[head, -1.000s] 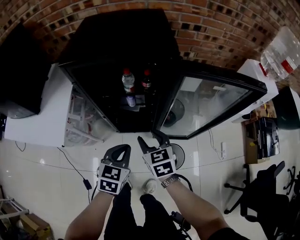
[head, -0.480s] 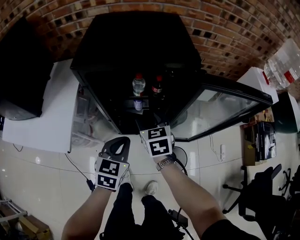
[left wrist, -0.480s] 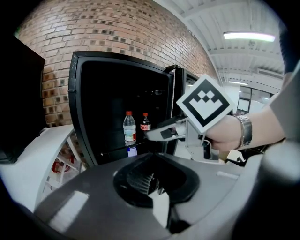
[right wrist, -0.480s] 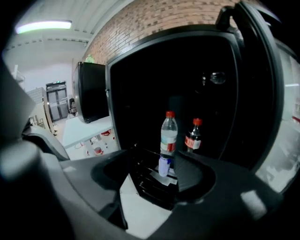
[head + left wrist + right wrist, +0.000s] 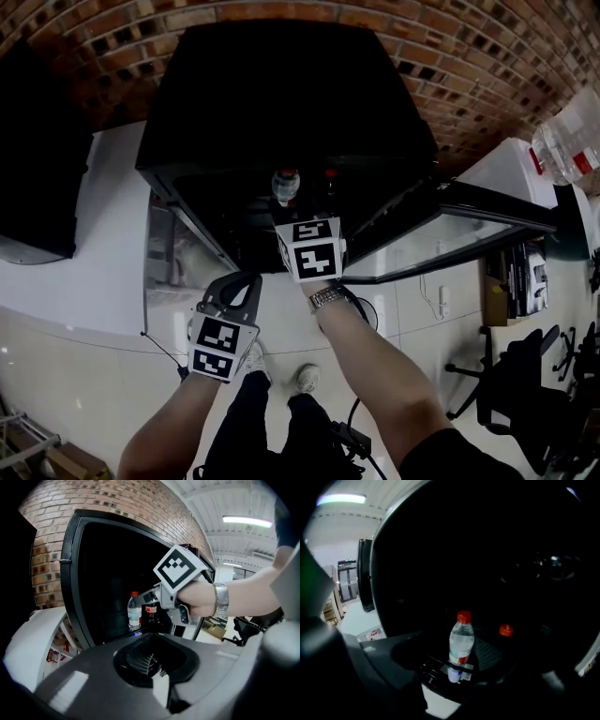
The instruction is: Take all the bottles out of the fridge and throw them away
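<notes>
movement since the earlier frames: the right hand-held gripper has left its place over the floor in front of the fridge and gone in through the opening. the glass door stands swung wide to the right. the left hand-held gripper has come forward a little and hangs low, outside the cabinet.

gripper state: the right jaws stand wide apart and have just been opening. the clear bottle stands upright in line with the gap between them, and no pad is seen pressing on it. the left jaws are together, with nothing between them.

location of task items: two bottles remain inside the fridge. the clear, red-capped bottle is nearest the right hand-held gripper. a dark bottle, also red-capped, stands just beside it and a little further back. the interior is too dark to tell whether there are others.

handling assessment: the clear bottle appears filled with water, so moderate weight is to be expected rather than an empty shell. the wall is probably thin plastic that gives under a hard squeeze. the surface is smooth and, coming from a fridge, may be damp and slippery.

recommended hold: across the straight body at the label band, below the shoulder, where the sides run parallel. the cap and neck are narrow and a poor seat. the dark bottle stands close, so a skewed approach could knock it over.
</notes>
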`<state>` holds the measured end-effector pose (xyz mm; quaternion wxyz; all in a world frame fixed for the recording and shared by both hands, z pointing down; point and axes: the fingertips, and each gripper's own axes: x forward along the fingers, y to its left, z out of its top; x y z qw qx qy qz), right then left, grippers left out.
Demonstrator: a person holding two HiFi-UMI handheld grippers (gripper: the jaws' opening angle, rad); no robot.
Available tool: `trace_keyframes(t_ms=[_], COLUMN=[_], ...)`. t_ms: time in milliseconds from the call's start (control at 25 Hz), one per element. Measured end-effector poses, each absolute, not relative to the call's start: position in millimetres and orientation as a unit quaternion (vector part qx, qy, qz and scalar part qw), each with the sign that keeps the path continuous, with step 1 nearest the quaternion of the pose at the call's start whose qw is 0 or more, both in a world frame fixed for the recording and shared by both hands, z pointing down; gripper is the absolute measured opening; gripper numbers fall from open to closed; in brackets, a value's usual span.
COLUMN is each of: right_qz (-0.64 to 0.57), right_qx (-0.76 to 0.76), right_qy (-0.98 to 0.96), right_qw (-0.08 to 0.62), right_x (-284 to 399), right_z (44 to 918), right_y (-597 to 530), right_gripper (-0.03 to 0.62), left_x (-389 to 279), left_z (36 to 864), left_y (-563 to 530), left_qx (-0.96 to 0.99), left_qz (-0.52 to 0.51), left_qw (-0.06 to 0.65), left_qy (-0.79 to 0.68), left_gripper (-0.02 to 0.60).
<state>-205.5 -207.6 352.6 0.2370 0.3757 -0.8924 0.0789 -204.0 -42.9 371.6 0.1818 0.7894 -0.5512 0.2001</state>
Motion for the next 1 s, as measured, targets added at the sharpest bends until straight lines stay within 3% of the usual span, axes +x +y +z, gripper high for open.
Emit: trace_keyframes(t_ms=[440, 600, 1000], right_qz=[0.091, 0.088, 0.092], right_qx=[0.405, 0.403, 0.402], right_qy=[-0.875, -0.877, -0.883], right_qw=[0.251, 0.246, 0.225], right_x=[-227, -229, -231], right_z=[363, 369, 360], right_y=[-266, -268, -263], right_gripper=[0.279, 0.208, 0.163], left_x=[-237, -240, -235], left_z=[389, 394, 406], left_y=[-58, -57, -41], left_qx=[0.786, 0.784, 0.779], left_qz=[0.208, 0.208, 0.209], left_qw=[0.200, 0.204, 0.215], left_qy=[-0.546, -0.548, -0.551], left_gripper=[0.003, 0.003, 0.003])
